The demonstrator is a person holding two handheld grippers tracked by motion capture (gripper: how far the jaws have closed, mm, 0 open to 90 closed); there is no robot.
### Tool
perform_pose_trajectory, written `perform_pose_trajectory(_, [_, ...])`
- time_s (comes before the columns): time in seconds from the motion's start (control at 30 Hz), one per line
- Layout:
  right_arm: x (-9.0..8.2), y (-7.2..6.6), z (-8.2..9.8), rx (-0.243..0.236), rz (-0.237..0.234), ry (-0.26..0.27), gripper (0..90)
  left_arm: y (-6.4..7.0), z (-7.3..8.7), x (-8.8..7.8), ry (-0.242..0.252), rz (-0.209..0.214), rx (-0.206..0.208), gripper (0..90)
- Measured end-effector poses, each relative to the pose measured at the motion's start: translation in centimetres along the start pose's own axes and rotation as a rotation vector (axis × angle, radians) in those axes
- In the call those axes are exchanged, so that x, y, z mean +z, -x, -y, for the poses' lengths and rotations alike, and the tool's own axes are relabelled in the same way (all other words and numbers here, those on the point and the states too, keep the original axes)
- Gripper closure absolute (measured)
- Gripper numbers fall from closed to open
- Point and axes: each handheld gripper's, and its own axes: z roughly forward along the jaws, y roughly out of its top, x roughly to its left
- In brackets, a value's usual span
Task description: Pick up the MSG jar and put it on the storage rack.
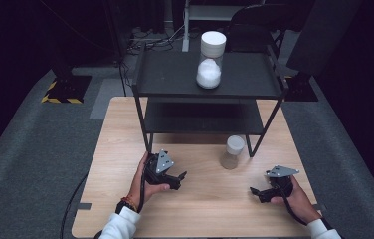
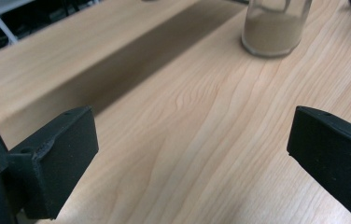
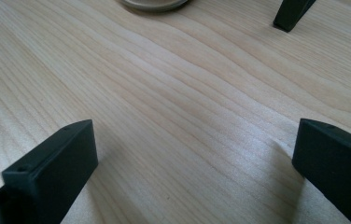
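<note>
A: Fingers [image 2: 52, 163] of the left gripper [image 1: 181, 177] stand wide apart with nothing between them, just bare desk [image 2: 183, 140] under the gap. Same on the right gripper [image 1: 255, 191]: its fingers [image 3: 47, 172] are spread and empty, low over the wood.

B: So which one should go for the small jar [image 1: 232, 152]?

A: I'd judge either could. It stands upright on the desk between the two hands, a little ahead of them, just beside the front right leg of the black shelf rack [image 1: 210, 74]. In the left gripper view it sits up ahead and to the right [image 2: 274, 28], sandy fill showing through the clear wall.

B: Anything to watch?

A: Come in level, fingers straddling the body below the white cap, and centre it before closing, or it may tip. Keep clear of the rack leg. The taller jar [image 1: 210, 59] on the top shelf with white fill is well apart, no worry there
</note>
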Motion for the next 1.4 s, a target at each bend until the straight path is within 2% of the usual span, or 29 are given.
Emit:
perform_pose_trajectory(0.2, [0.0, 0.0, 0.0, 0.0, 0.0, 0.0, 0.0, -0.4, 0.7, 1.0, -0.046, 0.005, -0.025, 1.9])
perform_pose_trajectory(0.5, [0.0, 0.0, 0.0, 0.0, 0.0, 0.0, 0.0, -0.7, 0.8, 2.0, -0.103, 0.026, -0.033, 2.0])
perform_pose_trajectory(0.6, [0.0, 0.0, 0.0, 0.0, 0.0, 0.0, 0.0, -0.6, 0.8, 2.2, -0.118, 0.007, -0.032, 2.3])
perform_pose_trajectory(0.67, [0.0, 0.0, 0.0, 0.0, 0.0, 0.0, 0.0, -0.8, 0.9, 2.4, -0.124, 0.011, -0.045, 2.7])
perform_pose_trajectory(0.8, [0.0, 0.0, 0.0, 0.0, 0.0, 0.0, 0.0, -0.7, 0.9, 2.7, -0.146, 0.01, -0.033, 2.7])
perform_pose_trajectory(1.0, [0.0, 0.0, 0.0, 0.0, 0.0, 0.0, 0.0, -0.4, 0.4, 3.2, -0.205, 0.004, -0.018, 2.7])
perform_pose_trajectory(1.23, [0.0, 0.0, 0.0, 0.0, 0.0, 0.0, 0.0, -0.6, 0.3, 3.4, -0.212, 0.008, -0.034, 2.7])
perform_pose_trajectory(1.4, [0.0, 0.0, 0.0, 0.0, 0.0, 0.0, 0.0, -1.3, 0.2, 3.5, -0.224, 0.025, -0.067, 2.7])
